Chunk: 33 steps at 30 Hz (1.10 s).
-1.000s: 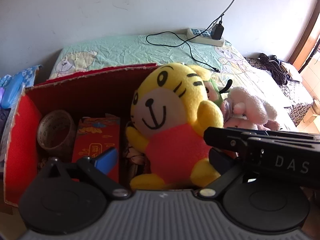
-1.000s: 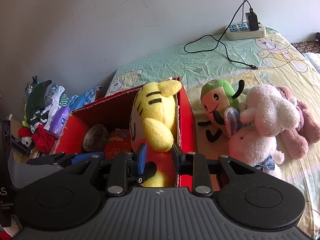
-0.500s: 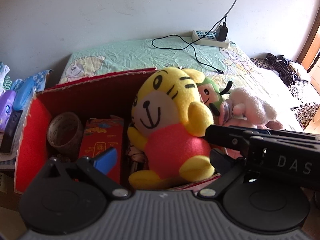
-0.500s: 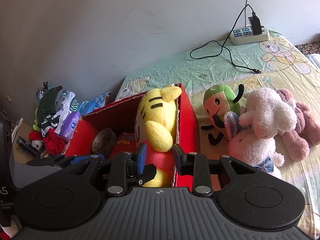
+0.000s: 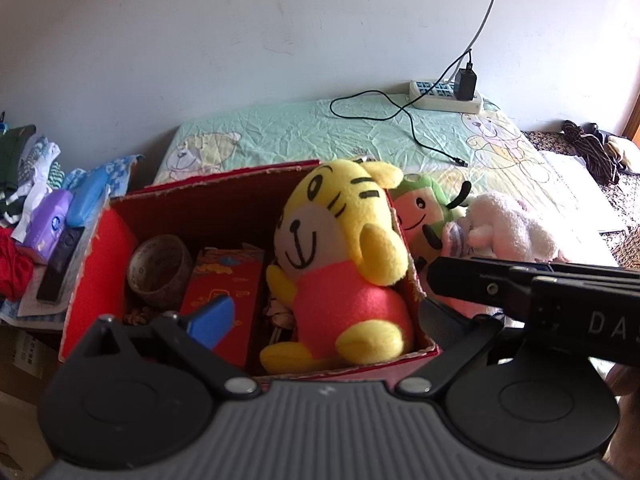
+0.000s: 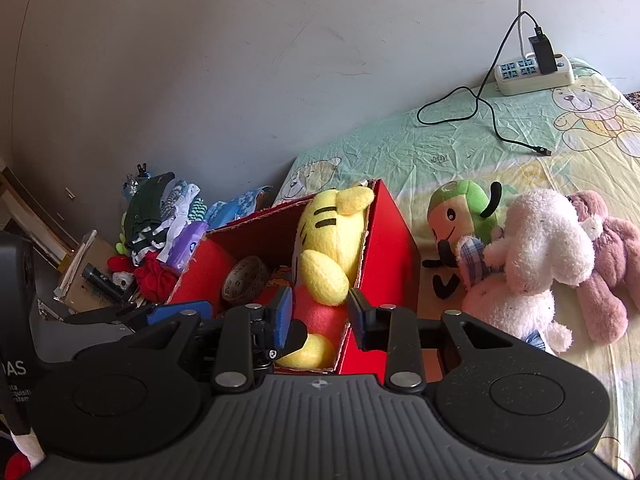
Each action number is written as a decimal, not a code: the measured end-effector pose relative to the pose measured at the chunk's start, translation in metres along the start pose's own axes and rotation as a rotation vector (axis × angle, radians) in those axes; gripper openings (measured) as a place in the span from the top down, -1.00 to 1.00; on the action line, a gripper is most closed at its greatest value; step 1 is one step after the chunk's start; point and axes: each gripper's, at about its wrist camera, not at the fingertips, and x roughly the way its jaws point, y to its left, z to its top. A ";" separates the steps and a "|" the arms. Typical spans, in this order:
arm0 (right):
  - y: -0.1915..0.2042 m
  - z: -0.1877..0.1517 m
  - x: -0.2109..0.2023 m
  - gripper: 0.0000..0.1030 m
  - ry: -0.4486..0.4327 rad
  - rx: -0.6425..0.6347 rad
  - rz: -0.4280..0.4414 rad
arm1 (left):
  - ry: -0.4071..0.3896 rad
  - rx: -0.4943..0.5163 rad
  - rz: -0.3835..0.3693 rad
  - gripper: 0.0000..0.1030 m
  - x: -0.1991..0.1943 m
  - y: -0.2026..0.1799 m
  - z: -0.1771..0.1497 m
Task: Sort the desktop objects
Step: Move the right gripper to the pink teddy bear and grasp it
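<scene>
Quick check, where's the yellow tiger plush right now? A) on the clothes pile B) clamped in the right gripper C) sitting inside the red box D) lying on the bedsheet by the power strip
C: the yellow tiger plush sits inside the red box, beside the tape roll, and neither gripper touches it.

right tool [image 6: 320, 316]: parted, empty | tiger plush [image 6: 332, 240]: inside red box [image 6: 384, 248]

Red box [image 5: 416, 280] right end: filled by yellow tiger plush [image 5: 340, 260] | left end: tape roll [image 5: 160, 270], red packet [image 5: 224, 292] | bed [image 6: 400, 148] wall edge: bare save cable [image 6: 480, 108]
</scene>
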 end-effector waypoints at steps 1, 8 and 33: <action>-0.004 0.001 -0.003 0.35 -0.002 0.001 0.015 | -0.005 0.004 0.008 -0.93 -0.002 -0.004 0.001; -0.039 0.002 -0.026 0.35 -0.025 0.038 0.055 | -0.057 0.034 -0.016 -0.93 -0.018 -0.031 0.003; -0.234 -0.004 -0.071 0.30 -0.030 0.237 -0.211 | 0.111 0.147 -0.454 -0.78 0.077 -0.210 -0.009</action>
